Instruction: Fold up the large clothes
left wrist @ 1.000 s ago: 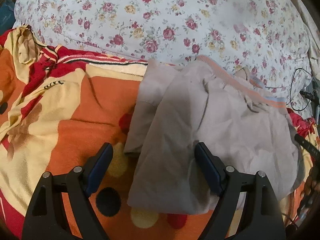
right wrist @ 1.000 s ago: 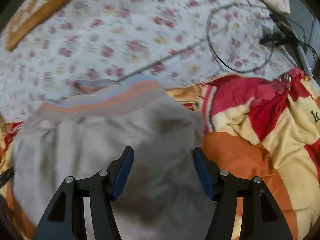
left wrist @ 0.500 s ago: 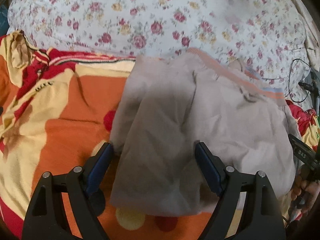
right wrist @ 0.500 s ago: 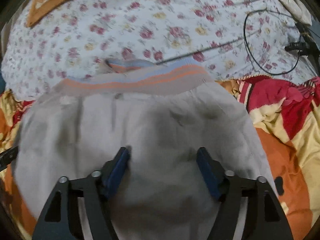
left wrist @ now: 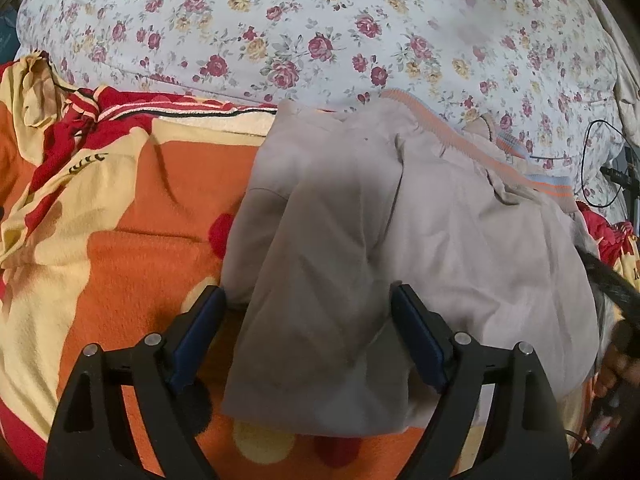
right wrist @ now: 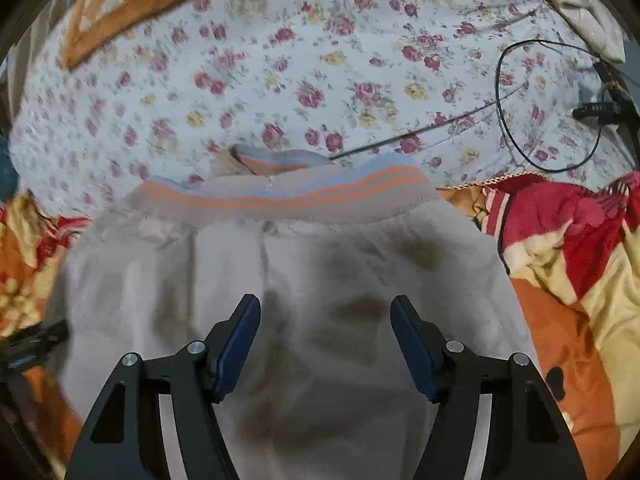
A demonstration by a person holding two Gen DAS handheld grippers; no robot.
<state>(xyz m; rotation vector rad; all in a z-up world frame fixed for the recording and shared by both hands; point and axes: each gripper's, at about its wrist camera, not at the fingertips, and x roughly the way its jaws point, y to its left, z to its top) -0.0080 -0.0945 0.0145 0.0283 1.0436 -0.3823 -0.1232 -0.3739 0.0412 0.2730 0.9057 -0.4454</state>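
Floral sheet covers the far side of the bed, biggest thing in both views. Orange, yellow and red blanket lies on the near side of it, its bunched red edge meeting the sheet. Grey garment, the task item, lies folded on the blanket, its striped orange and blue waistband at the far end, reaching onto the sheet. Garment is roughly doubled over; a narrower folded flap lies on top along its left side in the left wrist view. Brown and white cushion sits on the sheet, far left of the garment in the right wrist view. Black cable loops on the sheet, far right of the waistband. Left gripper hangs over the garment's near left edge, fingers wide apart, flap between them but pads not pressing. Right gripper hangs over the garment's middle, below the waistband; jaws closing, still apart, nothing clamped, cloth only beneath them. View there is slightly motion-blurred.
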